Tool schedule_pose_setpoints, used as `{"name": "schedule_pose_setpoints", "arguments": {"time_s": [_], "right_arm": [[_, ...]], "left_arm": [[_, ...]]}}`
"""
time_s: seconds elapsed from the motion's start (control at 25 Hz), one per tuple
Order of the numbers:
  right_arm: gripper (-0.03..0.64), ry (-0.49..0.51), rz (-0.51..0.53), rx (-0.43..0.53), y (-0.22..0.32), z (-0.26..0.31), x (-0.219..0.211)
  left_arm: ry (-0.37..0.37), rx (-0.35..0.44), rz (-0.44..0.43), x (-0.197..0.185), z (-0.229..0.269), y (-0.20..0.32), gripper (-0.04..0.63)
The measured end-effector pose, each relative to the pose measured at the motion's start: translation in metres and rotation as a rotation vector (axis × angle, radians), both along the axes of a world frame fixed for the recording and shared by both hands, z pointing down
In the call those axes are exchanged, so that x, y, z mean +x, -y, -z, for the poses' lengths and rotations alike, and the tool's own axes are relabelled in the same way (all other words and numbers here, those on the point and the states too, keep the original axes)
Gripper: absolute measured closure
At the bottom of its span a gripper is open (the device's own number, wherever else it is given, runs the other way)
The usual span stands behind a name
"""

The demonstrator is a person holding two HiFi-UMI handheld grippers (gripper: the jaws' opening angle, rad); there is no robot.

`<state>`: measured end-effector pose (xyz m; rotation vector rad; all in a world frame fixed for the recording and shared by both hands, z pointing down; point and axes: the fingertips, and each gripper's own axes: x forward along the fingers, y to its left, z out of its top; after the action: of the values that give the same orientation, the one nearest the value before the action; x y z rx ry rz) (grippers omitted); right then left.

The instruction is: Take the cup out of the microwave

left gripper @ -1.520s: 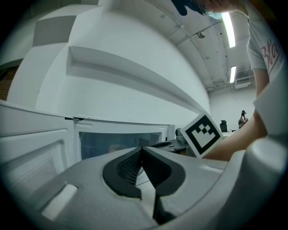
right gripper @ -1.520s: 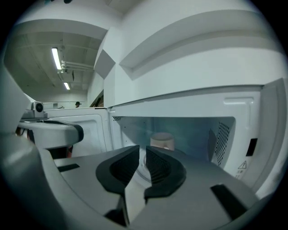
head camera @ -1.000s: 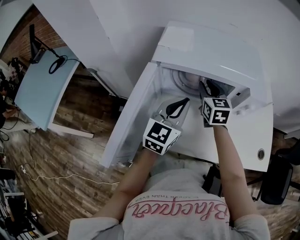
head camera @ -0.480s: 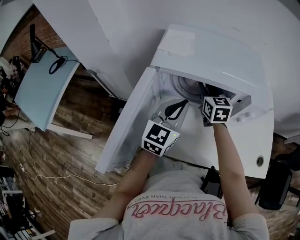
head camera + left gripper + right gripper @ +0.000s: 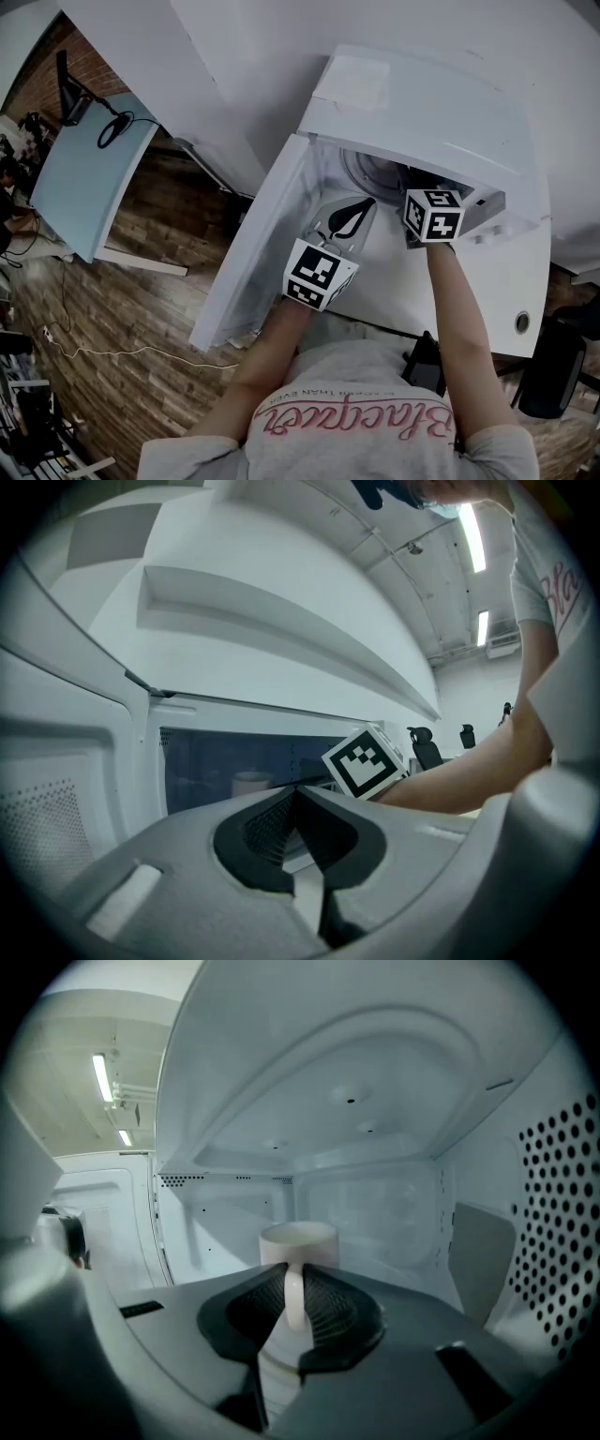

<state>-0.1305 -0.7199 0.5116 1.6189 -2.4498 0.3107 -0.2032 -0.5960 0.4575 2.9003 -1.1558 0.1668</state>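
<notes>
From the head view, the microwave (image 5: 422,103) stands open with its door (image 5: 258,253) swung out to my left. My right gripper (image 5: 415,180) reaches into the cavity. My left gripper (image 5: 349,217) hangs in front of the opening, just beside the door. I cannot see the cup from up here.

In the left gripper view, my left fingers (image 5: 281,822) are pressed together with nothing between them. They point toward the opening, where a pale shape that I take for the cup (image 5: 251,782) sits deep inside, well apart from them. The right gripper's cube (image 5: 366,761) is closer to it.

In the right gripper view, the cup (image 5: 298,1241) stands upright on the cavity floor, straight ahead. Its handle (image 5: 292,1302) is turned toward me and runs top to bottom. My right fingers (image 5: 328,1312) are clamped on that handle, one pad on each side. This hand has it, so I judge the way out is straight back toward me through the opening.
</notes>
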Motion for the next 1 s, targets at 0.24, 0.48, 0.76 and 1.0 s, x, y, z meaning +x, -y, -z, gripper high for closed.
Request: {"name": "schedule_pose_setpoints", "arguments": {"time_s": [0.24,0.48,0.76,1.0], "right_arm": [[0.561,-0.015,-0.004,0.002,-0.002,0.0,0.0],[0.561,-0.023,0.004,0.007,-0.008,0.0,-0.001],[0.563,-0.034,0.018,0.017,-0.02,0.003,-0.002],[0.563,-0.022,0.034,0.022,-0.036,0.005,-0.001]], "left_arm": [[0.002,-0.008,-0.001,-0.002,-0.003,-0.002,0.589],[0.004,-0.014,0.0,-0.004,-0.004,-0.004,0.589],[-0.001,-0.026,0.001,-0.004,-0.004,-0.008,0.589],[-0.002,-0.038,-0.009,0.0,-0.003,-0.015,0.589]]}}
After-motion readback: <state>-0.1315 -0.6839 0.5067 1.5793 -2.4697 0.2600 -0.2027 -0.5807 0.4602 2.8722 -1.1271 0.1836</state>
